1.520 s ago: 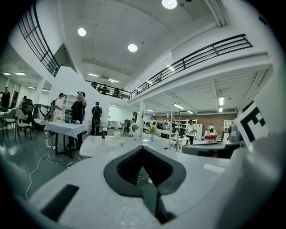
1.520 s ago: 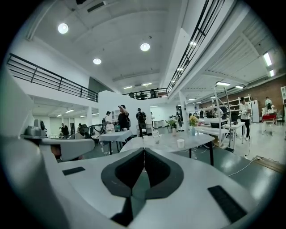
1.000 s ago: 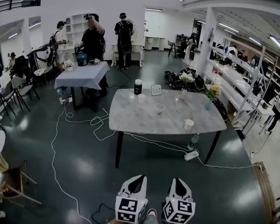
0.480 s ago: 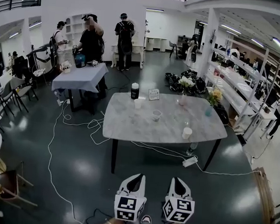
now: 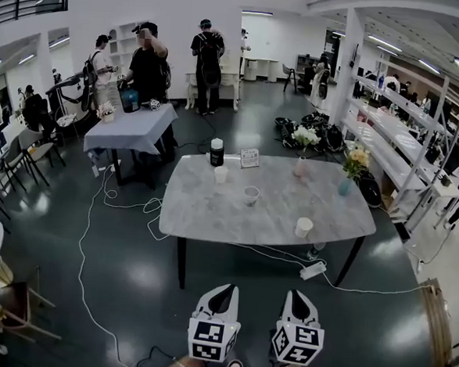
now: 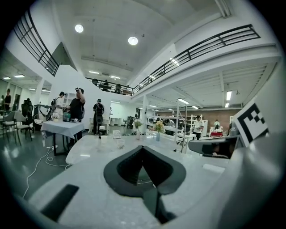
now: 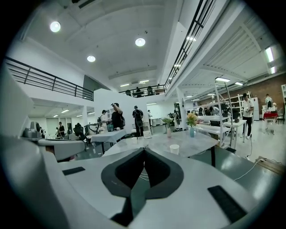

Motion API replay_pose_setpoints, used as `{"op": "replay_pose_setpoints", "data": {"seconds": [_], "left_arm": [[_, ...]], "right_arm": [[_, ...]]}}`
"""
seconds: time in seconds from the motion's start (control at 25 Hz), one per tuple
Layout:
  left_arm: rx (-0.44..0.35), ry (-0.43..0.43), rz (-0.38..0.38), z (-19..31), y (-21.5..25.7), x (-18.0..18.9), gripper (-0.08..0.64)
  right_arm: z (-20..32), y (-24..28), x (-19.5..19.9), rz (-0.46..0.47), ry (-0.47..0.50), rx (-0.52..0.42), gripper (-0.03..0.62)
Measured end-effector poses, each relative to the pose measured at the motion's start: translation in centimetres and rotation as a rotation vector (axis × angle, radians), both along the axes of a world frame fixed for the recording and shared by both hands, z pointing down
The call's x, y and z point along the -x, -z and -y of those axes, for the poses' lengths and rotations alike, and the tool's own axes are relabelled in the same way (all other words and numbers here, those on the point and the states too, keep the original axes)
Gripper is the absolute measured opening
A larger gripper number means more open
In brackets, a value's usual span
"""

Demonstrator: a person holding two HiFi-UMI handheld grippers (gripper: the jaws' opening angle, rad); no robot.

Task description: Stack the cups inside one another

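Both my tools are empty, jaws pressed together. My left gripper (image 5: pixel 222 290) and right gripper (image 5: pixel 298 295) hang side by side over the dark glossy floor (image 5: pixel 129 274), well short of the grey marble-topped table (image 5: pixel 211 217). Three cups stand apart on it: a white paper cup (image 5: pixel 304 227) nearest me, a clear cup (image 5: pixel 250 195) mid-table and a second white cup (image 5: pixel 221 174) beyond. I'd part the jaws before reaching, then pinch the nearest cup's wall lightly so it doesn't crush.

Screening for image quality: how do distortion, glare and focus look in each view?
Head view: fisheye bending, lamp glare on the floor, table sharp. Left gripper view: black round vignette, left gripper close and soft. Right gripper view: same vignette, cup clear.
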State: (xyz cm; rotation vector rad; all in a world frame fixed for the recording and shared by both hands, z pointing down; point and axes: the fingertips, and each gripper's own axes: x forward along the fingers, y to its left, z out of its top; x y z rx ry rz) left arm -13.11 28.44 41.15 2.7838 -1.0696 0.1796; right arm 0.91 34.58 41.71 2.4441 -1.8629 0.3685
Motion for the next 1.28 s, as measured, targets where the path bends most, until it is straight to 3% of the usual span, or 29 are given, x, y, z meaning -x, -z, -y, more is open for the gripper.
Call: {"op": "replay_pose_setpoints", "data": {"seconds": [0.52,0.96,1.28], "left_arm": [[0.009,0.036,0.010,4.9,0.1,-6.8,-0.005],[0.034,0.061,0.050,7.1,-1.9,-8.6,-0.005],[0.014,0.079,0.043,10.8,-1.4,-10.0,-0.005]], "right_arm": [[5.7,-0.5,-5.8,0.025,0.075,0.009,0.008],[8.5,-2.6,-8.5,0.119,0.090,0.021,0.008],[11.1,-3.0,-9.9,0.133,0.106,0.035,0.008]]}}
